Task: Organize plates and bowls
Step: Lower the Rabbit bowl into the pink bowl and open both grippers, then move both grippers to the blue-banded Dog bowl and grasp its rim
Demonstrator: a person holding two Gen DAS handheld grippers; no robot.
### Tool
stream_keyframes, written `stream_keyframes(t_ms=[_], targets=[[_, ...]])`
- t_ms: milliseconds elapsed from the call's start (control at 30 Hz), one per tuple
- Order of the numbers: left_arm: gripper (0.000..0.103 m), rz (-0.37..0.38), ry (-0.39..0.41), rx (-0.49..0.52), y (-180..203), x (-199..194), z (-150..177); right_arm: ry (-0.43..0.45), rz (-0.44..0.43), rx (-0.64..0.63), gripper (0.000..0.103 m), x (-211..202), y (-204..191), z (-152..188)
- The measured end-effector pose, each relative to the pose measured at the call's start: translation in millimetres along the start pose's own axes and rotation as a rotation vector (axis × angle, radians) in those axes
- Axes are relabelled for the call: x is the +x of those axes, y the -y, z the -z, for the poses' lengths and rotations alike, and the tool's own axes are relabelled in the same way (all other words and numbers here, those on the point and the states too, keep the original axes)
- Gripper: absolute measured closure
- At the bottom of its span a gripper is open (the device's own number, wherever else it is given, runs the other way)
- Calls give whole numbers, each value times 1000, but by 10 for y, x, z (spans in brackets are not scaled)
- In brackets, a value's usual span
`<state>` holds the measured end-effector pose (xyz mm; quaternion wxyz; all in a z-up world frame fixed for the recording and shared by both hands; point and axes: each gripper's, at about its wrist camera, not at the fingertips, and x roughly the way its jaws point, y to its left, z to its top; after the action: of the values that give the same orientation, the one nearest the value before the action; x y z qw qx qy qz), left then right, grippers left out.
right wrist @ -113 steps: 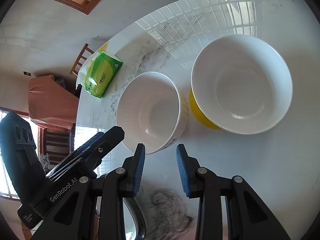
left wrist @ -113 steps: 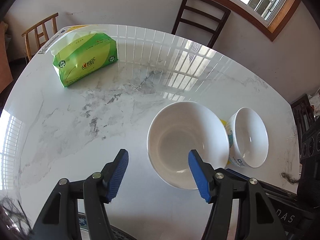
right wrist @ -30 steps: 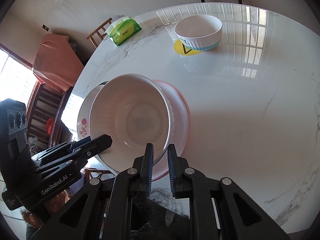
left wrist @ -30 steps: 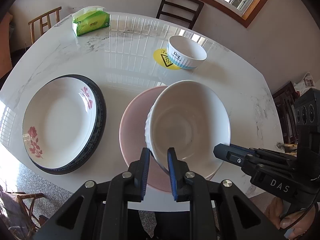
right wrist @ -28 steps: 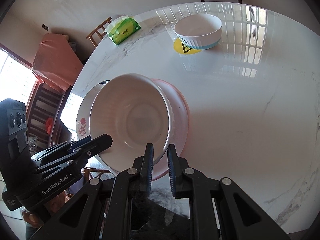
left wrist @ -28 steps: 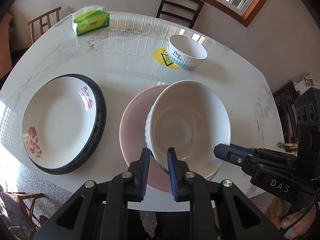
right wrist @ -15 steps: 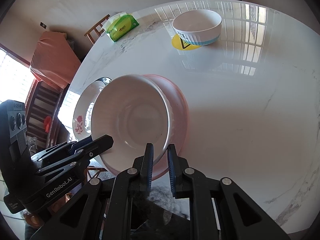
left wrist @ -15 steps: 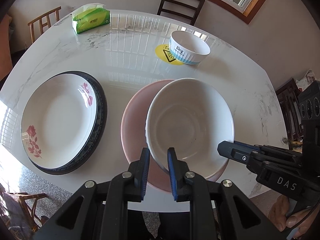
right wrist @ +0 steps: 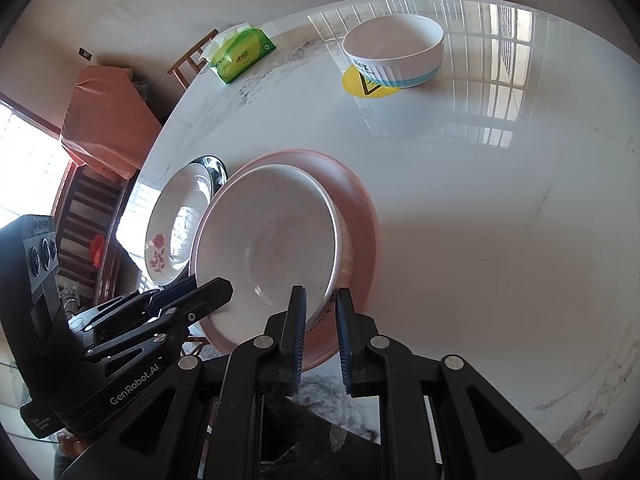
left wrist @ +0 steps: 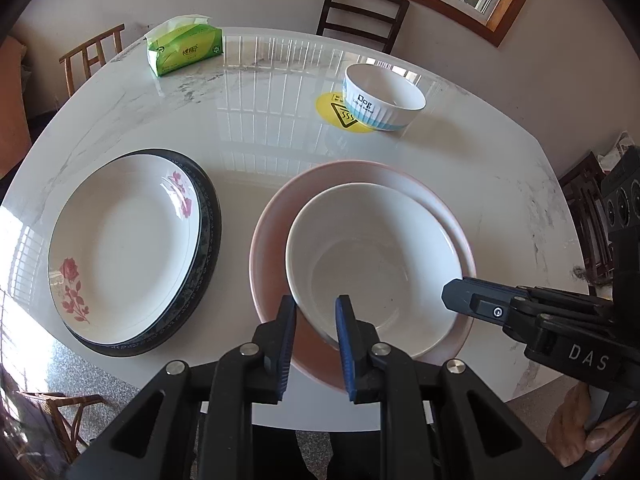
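Note:
A large white bowl (left wrist: 372, 256) sits inside a pink plate (left wrist: 276, 216) near the table's front edge. My left gripper (left wrist: 316, 316) is shut on the bowl's near rim. My right gripper (right wrist: 320, 312) is shut on the bowl's rim on the opposite side; the bowl (right wrist: 272, 248) and pink plate (right wrist: 360, 208) show in the right wrist view too. A white plate with red roses (left wrist: 120, 248) lies on a dark-rimmed plate (left wrist: 208, 236) to the left. A smaller white ribbed bowl (left wrist: 382, 98) stands on a yellow round mat (left wrist: 332, 114) at the back.
A green tissue pack (left wrist: 184, 50) lies at the table's far left. Chairs stand behind the table (left wrist: 360, 12) and at its left (left wrist: 90, 60). The white marble table (left wrist: 260, 120) ends just below the plates.
The white bowl has come down from a tilted, raised pose and now rests level inside the pink plate. Both grippers stay shut on its rim.

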<state>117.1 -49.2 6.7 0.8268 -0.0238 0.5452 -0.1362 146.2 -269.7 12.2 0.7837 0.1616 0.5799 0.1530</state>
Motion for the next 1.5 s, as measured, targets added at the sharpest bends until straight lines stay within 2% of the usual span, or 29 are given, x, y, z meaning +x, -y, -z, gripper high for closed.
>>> stream_keyframes(t_ms=[133, 300, 600, 733, 867, 1167, 1300, 1500], targets=[[82, 0, 11, 3, -11, -4, 4, 7, -17, 3, 87, -10, 20, 18], [81, -37, 35, 76, 85, -33, 27, 30, -50, 14, 85, -38, 72, 41], [81, -101, 163, 168, 192, -281, 45, 106, -43, -46, 85, -182, -21, 52], [81, -122, 207, 203, 259, -361, 55, 125, -86, -30, 85, -230, 8, 53], [81, -140, 237, 229, 322, -398, 55, 175, -98, -21, 80, -311, 77, 58], [80, -168, 254, 265, 448, -380, 17, 258, -77, 16, 69, -379, 361, 90], [71, -169, 249, 272, 495, -343, -25, 280, -48, 28, 67, -346, 510, 96], [70, -118, 226, 251, 509, -322, -199, 329, 17, 5, 63, -279, 658, 61]])
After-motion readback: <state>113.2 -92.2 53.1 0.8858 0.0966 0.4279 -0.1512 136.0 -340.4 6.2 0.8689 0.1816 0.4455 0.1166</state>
